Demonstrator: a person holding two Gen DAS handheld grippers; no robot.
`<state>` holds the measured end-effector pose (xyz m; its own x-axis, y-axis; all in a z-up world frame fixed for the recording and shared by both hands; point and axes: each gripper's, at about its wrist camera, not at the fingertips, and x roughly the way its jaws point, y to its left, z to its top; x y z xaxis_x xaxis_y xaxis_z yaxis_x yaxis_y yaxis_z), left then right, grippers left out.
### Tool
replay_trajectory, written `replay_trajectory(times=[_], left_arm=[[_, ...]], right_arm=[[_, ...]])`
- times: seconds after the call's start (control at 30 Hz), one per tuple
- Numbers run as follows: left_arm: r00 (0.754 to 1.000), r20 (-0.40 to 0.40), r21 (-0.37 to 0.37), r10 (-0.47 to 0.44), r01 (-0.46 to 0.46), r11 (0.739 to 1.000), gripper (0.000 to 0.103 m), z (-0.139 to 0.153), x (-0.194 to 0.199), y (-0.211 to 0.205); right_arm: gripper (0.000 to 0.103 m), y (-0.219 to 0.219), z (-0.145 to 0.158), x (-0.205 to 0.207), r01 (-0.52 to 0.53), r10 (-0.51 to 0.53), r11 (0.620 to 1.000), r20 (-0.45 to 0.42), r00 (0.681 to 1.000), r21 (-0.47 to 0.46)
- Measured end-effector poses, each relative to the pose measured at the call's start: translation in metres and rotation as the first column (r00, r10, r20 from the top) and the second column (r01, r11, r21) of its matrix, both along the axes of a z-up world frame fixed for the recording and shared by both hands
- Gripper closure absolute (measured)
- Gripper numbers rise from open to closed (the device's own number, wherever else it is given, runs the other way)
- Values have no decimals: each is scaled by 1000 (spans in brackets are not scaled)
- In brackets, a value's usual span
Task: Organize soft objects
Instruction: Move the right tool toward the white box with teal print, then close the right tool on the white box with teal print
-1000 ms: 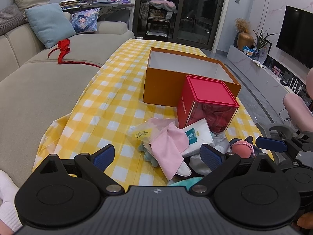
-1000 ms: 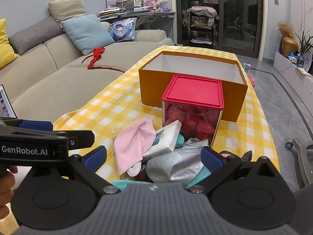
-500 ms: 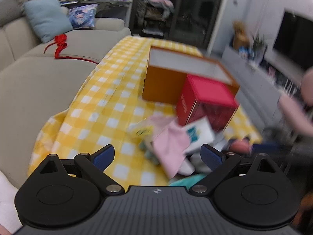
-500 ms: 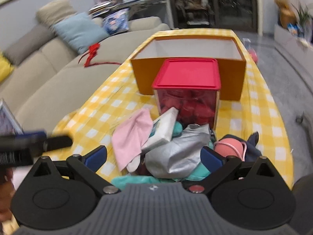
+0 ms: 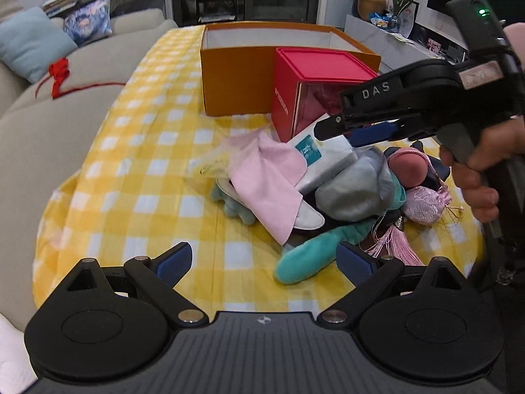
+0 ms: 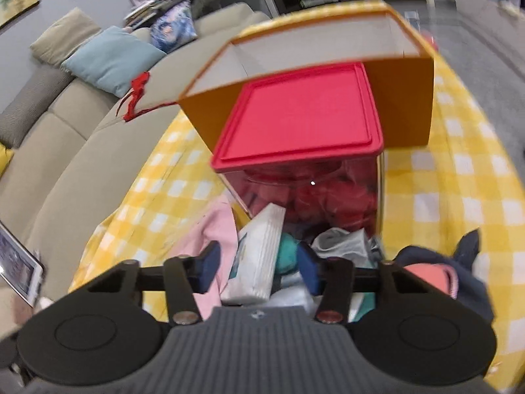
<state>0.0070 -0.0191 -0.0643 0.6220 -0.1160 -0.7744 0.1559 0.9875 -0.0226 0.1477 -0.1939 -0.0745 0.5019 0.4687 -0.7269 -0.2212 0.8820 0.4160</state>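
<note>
A heap of soft things lies on the yellow checked tablecloth [image 5: 137, 177]: a pink cloth [image 5: 265, 177], a white tissue pack [image 5: 320, 154], a grey pouch [image 5: 354, 187], a teal plush [image 5: 308, 256], a pink embroidered sachet [image 5: 423, 205] and a coral round piece [image 5: 408, 165]. My left gripper [image 5: 264, 261] is open and empty, just short of the heap. My right gripper [image 6: 259, 269] is partly closed, its pads on either side of the tissue pack [image 6: 259, 262] with gaps showing; it also shows in the left wrist view [image 5: 364, 131].
An open orange box [image 5: 236, 75] stands behind the heap. A clear container with a red lid [image 5: 321, 65] stands in front of it, touching the heap. A beige sofa [image 5: 39, 138] with cushions and a red ribbon [image 5: 59, 72] runs along the left.
My right gripper has moved forward and down over the heap and narrowed around the tissue pack. My left gripper has come closer to the heap and stays open.
</note>
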Motion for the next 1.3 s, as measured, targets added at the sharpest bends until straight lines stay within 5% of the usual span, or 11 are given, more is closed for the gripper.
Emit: replay_trajectory(times=[0.23, 0.47, 0.6, 0.73, 1.07, 1.3], left_arm=[[999, -23, -42, 41, -42, 998, 0, -4, 7, 9], [999, -16, -34, 50, -51, 998, 0, -3, 7, 9], [999, -2, -36, 53, -54, 998, 0, 0, 7, 12], [998, -14, -65, 63, -63, 996, 0, -1, 9, 14], [998, -7, -53, 63, -64, 997, 0, 2, 9, 12], [997, 28, -33, 66, -65, 997, 0, 11, 9, 8]], right_arm=[[85, 2, -9, 9, -11, 12, 1000, -38, 999, 30], [94, 2, -10, 9, -39, 40, 999, -22, 999, 33], [95, 2, 9, -2, -88, 87, 996, 50, 995, 7], [95, 6, 32, -15, -139, 156, 984, 150, 976, -114], [84, 26, 3, 1, -188, 191, 979, 29, 981, -79], [92, 24, 2, -1, -172, 174, 982, 29, 984, -78]])
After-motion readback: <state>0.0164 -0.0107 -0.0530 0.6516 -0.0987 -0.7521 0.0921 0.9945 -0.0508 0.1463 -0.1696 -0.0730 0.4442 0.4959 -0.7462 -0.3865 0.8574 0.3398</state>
